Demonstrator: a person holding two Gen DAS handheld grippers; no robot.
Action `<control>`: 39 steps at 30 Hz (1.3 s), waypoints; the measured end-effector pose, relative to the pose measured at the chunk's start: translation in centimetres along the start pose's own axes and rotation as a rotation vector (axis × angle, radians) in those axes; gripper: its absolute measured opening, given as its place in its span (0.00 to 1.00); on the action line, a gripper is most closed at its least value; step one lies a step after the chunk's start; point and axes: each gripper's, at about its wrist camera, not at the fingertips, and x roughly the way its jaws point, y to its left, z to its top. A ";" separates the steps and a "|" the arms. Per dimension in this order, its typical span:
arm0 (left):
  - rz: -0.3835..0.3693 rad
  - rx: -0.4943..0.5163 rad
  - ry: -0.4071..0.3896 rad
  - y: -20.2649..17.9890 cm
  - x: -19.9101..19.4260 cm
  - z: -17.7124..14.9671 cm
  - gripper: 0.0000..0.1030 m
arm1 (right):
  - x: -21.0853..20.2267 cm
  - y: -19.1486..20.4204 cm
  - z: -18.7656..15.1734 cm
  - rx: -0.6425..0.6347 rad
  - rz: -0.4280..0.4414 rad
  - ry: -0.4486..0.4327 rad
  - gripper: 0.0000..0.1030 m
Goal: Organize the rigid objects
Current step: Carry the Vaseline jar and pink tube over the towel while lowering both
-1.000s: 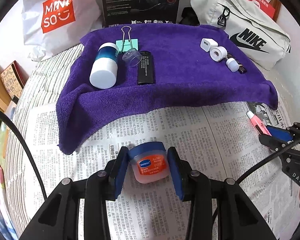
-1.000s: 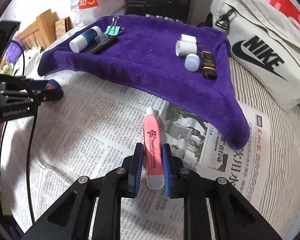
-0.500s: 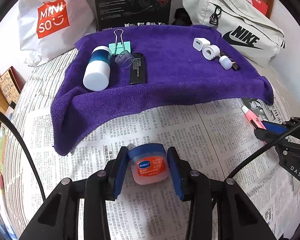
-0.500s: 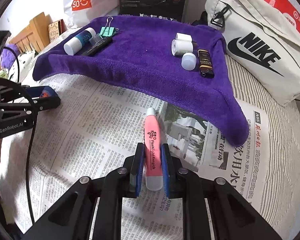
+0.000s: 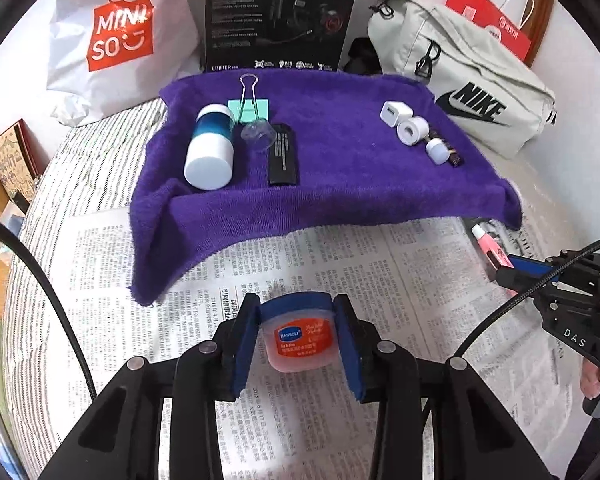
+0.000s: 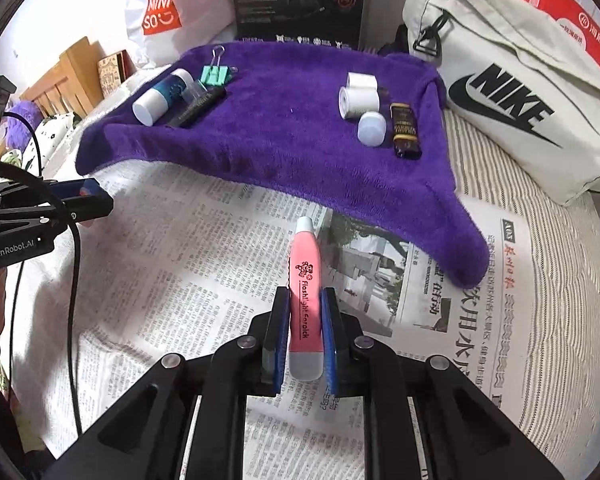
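Note:
On the newspaper (image 5: 340, 272) my left gripper (image 5: 296, 304) has a small lip balm jar (image 5: 300, 336), blue lid and orange label, between its blue pads. The jaws are closing and both pads touch the jar's sides. My right gripper (image 6: 305, 294) is shut on a pink earpick stick (image 6: 305, 264) whose white tip points toward the purple towel (image 6: 284, 148). The left wrist view shows that gripper (image 5: 516, 268) and the stick (image 5: 486, 242) at the right edge. On the towel lie a white-and-blue bottle (image 5: 210, 148), a green binder clip (image 5: 249, 106), a black bar (image 5: 284, 154) and white plugs (image 5: 412, 130).
Behind the towel stand a white Miniso bag (image 5: 116, 40), a black box (image 5: 280, 16) and a grey Nike bag (image 5: 472, 96). Striped bedding (image 6: 560, 280) lies under the newspaper. Wooden furniture (image 6: 72, 68) is at the left.
The left jaws have drawn in against the jar and that gripper has tilted a little. The right jaws have narrowed onto the pink stick. Neither object has shifted on the paper.

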 end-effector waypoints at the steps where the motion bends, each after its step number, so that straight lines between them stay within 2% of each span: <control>1: 0.000 -0.002 -0.006 0.0 -0.3 0.1 0.35 | -0.2 0.0 0.1 0.001 0.004 -0.003 0.15; 15: -0.003 0.020 -0.028 -0.3 -1.7 1.8 0.35 | -2.3 -1.2 1.5 0.038 0.029 -0.049 0.15; 23: 0.014 0.035 -0.052 -0.5 -2.4 3.7 0.35 | -2.7 -1.8 3.5 0.036 0.028 -0.069 0.15; 39: 0.026 0.053 -0.039 -0.3 -0.6 7.1 0.35 | -0.1 -4.1 7.9 0.029 0.026 -0.059 0.15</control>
